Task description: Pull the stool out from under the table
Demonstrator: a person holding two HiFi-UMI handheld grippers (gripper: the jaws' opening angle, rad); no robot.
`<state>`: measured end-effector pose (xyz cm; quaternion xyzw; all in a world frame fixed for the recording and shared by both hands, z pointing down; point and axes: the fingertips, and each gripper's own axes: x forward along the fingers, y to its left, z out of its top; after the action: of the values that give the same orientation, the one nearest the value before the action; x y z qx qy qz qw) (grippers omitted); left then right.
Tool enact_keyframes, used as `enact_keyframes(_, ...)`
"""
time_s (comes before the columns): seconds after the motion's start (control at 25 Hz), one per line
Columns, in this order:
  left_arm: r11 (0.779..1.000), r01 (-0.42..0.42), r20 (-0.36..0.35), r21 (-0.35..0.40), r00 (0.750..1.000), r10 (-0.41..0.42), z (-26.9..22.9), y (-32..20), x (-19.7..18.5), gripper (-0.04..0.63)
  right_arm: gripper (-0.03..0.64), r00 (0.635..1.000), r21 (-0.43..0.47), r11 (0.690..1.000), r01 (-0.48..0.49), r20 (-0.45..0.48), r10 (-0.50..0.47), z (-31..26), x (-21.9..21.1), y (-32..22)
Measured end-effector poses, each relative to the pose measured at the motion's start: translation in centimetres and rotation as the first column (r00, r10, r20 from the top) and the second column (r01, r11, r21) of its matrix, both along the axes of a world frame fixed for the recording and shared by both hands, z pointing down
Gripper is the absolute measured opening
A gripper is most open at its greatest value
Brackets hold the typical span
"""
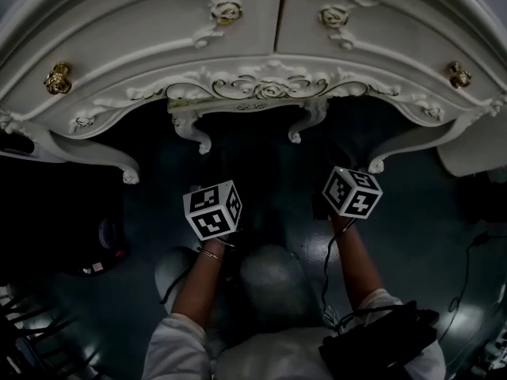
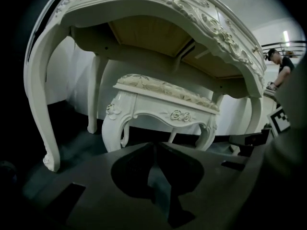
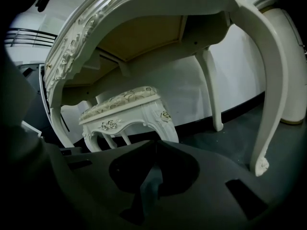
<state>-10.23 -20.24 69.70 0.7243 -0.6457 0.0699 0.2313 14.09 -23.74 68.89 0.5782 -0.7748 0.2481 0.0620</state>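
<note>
The dark glossy floor (image 2: pixel 76 147) carries the ornate white bench (image 2: pixel 38 80); the white stool (image 2: pixel 158 107) stands beneath that bench.

The dressing table (image 1: pixel 158 22) is creamy white with carved scrollwork and roses, and its knobs (image 1: pixel 57 78) are gold. The stool (image 2: pixel 144 110) is the same white with carved rosettes, and its cushion (image 2: pixel 163 86) carries a pale floral print. The left marker cube (image 1: pixel 213 210) and the right marker cube (image 1: pixel 352 192) bear black-and-white squares. The floor (image 1: pixel 428 236) is dark grey-green.
</note>
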Motion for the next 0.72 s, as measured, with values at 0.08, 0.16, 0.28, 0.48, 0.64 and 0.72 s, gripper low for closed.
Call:
enact_keyframes(0.08,1.000,0.006,0.028,0.004,1.000,-0.006,0.1,-0.1,-0.9,0.009,0.002,1.000,-0.006,1.000,0.007,-0.005,-0.007,0.3,0.0,-0.1)
enact_keyframes(0.16,1.000,0.020,0.051,0.009,0.998,-0.020,0.0,-0.4,-1.9,0.011,0.031,1.000,-0.014,1.000,0.009,-0.009,-0.009,0.7,0.1,-0.3)
enact_keyframes(0.28,0.999,0.042,0.064,0.015,0.997,-0.042,-0.1,-1.0,-3.0,0.062,0.066,1.000,-0.021,1.000,0.000,-0.014,0.000,1.2,0.3,-0.9)
enact_keyframes(0.48,0.996,0.084,0.056,0.012,0.995,-0.085,0.5,-1.8,-4.1,0.181,0.125,1.000,-0.013,1.000,0.004,-0.022,-0.004,1.4,0.0,-1.9)
enact_keyframes(0.64,0.993,0.115,0.102,0.005,0.988,-0.115,1.0,-2.5,-5.0,0.222,0.229,0.999,0.004,1.000,-0.001,-0.036,0.002,1.6,-0.2,-3.0)
enact_keyframes(0.72,0.990,0.139,0.132,0.007,0.982,-0.139,1.2,-2.8,-5.7,0.240,0.266,0.999,0.013,1.000,-0.006,-0.048,0.006,1.7,-0.3,-3.7)
